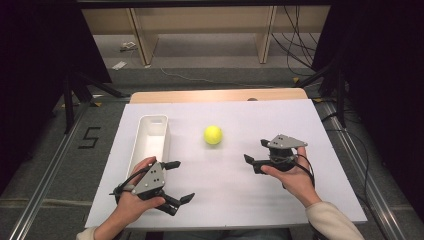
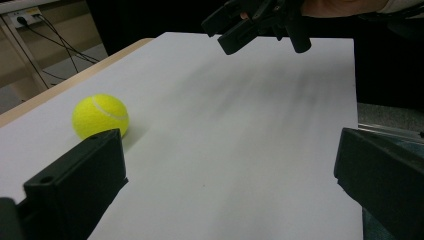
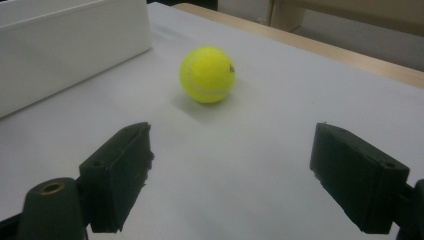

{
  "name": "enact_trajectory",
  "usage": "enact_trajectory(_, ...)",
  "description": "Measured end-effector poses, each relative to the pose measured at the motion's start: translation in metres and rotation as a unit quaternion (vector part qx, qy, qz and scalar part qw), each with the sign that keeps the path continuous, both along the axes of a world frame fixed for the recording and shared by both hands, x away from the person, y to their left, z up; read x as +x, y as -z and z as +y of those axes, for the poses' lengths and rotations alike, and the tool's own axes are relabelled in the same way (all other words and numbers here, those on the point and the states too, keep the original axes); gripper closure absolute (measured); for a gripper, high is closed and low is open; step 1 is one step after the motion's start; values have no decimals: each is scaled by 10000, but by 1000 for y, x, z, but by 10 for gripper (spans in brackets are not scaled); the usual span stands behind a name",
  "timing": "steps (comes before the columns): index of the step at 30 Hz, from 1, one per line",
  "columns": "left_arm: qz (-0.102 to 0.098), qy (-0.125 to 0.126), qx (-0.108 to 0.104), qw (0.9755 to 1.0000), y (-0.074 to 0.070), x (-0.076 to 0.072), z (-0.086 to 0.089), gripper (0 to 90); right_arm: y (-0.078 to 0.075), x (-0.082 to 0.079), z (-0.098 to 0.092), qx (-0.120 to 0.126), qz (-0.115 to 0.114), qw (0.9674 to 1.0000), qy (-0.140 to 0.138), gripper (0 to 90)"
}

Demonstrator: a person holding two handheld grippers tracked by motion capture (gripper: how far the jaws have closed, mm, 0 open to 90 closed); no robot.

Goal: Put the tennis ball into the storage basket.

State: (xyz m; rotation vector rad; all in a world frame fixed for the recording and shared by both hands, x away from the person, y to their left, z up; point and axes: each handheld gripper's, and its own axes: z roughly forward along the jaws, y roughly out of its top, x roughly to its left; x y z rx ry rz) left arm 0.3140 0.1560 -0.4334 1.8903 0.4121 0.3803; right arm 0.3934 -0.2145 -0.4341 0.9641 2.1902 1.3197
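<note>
A yellow tennis ball (image 1: 213,135) is sitting near the middle of the high view, on a white board (image 1: 225,200) that is covering most of the table. Bare board is lying all around the ball, so it is touching nothing else. To its left in that frame, a long white bin (image 1: 142,136) is standing lengthwise, well apart from the ball; the bin's left wall is running close to the board's left edge.

Right of the ball and a little lower in the frame, the right gripper (image 1: 255,155) is being held over the board, its jaws spread wide and pointing left, toward the ball. In the right gripper view the ball (image 3: 207,74) is sitting in the upper middle, ahead of the gap between the two jaws, with the bin's wall (image 3: 70,47) filling the upper left.

At the lower left of the high view, the left gripper (image 1: 179,181) is hovering beside the bin's near end, jaws also spread wide, pointing right. In its own view the ball (image 2: 100,116) is showing at the left, just above one jaw.

A strip of wooden table (image 1: 215,95) is showing beyond the board's far edge.
</note>
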Motion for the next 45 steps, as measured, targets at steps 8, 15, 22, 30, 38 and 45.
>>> enact_trajectory(8, -5, 11, -12, 10000, 0, 0, -1, 0, 1, 9, 15, -55, 23, 10000, -78, 171)
enact_trajectory(15, -6, 15, -22, 10000, -1, 0, -1, 0, 4, 17, 26, -77, 51, 9999, -118, 171)
enact_trajectory(22, -15, 33, -18, 10000, -1, -1, -1, 0, 8, 21, 35, -136, 103, 9997, -175, 169)
enact_trajectory(30, -13, 43, -20, 10000, -1, -1, -1, 0, 9, 26, 44, -135, 127, 9996, -228, 167)
enact_trajectory(38, -11, 59, -8, 10000, -1, -1, -2, 0, 11, 30, 48, -125, 155, 9995, -232, 166)
enact_trajectory(45, -22, 61, -5, 10000, -1, -1, -2, 0, 11, 37, 54, -88, 180, 9995, -228, 166)
